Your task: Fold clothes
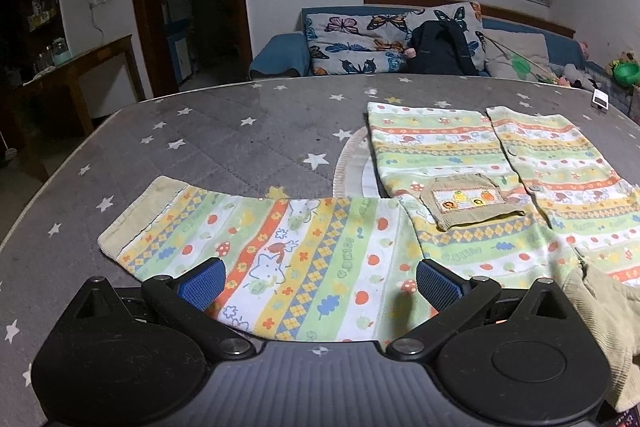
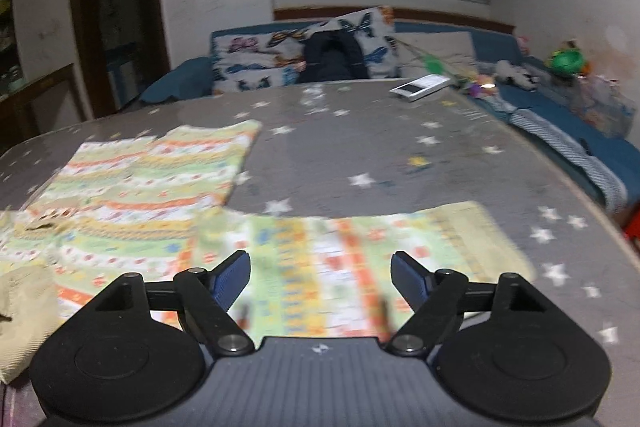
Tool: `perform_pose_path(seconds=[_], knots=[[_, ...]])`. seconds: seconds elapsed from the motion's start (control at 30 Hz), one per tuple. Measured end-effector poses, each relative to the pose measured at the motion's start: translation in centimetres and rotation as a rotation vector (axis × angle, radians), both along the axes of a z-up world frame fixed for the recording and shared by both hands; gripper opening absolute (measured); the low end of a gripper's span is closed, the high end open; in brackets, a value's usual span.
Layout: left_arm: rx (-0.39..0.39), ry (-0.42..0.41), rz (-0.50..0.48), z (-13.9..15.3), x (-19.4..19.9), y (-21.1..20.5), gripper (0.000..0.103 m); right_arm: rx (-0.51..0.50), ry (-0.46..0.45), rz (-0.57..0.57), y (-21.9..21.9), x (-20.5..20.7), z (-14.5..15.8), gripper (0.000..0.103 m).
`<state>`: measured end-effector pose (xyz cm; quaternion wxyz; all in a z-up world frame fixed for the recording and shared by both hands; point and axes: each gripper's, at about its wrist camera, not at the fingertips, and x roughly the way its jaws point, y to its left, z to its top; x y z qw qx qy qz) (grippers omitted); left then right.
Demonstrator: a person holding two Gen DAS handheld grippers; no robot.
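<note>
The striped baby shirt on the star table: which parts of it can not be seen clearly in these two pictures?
- Left wrist view: the shirt is cut off at the right edge; the left gripper body hides the sleeve's near hem.
- Right wrist view: motion blur smears the pattern; the shirt body runs off the left edge.
- The small white object on the table: too blurred to identify.

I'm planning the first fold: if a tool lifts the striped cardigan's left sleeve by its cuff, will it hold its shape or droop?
The left sleeve would probably droop: it lies flat and thin on the star-print table cover. The cardigan looks light, so its body may drag along. The ribbed cuff seems thicker, likely a firmer grip.
</note>
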<state>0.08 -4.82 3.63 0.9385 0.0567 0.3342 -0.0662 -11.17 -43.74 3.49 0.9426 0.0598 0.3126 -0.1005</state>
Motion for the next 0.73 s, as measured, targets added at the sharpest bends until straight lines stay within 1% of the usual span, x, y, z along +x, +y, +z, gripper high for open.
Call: perform_pose_path(seconds=[0.03, 0.13, 0.27, 0.33, 0.57, 0.73], knots=[[-0.001, 0.0, 0.002, -0.1, 0.1, 0.0, 0.103, 0.002, 0.004, 0.012, 0.4, 0.3, -0.3, 0.082], [0.0, 0.004, 0.01, -0.6, 0.3, -0.1, 0.103, 0.006, 0.019, 0.046, 1.7, 1.3, -1.2, 0.082], [0.001, 0.01, 0.014, -1.1, 0.4, -0.2, 0.103, 0.005, 0.03, 0.061, 2.9, 2.0, -2.3, 0.085], [0.001, 0.015, 0.016, -1.3, 0.4, -0.3, 0.103, -0.006, 0.025, 0.065, 3.2, 2.0, -2.5, 0.089], [-0.014, 0.028, 0.023, -1.9, 0.6, -0.1, 0.103, -0.02, 0.028, 0.069, 3.6, 2.3, -2.7, 0.094], [-0.015, 0.021, 0.022, -1.9, 0.5, -0.1, 0.103, -0.025, 0.039, 0.068, 3.6, 2.4, -2.9, 0.101]])
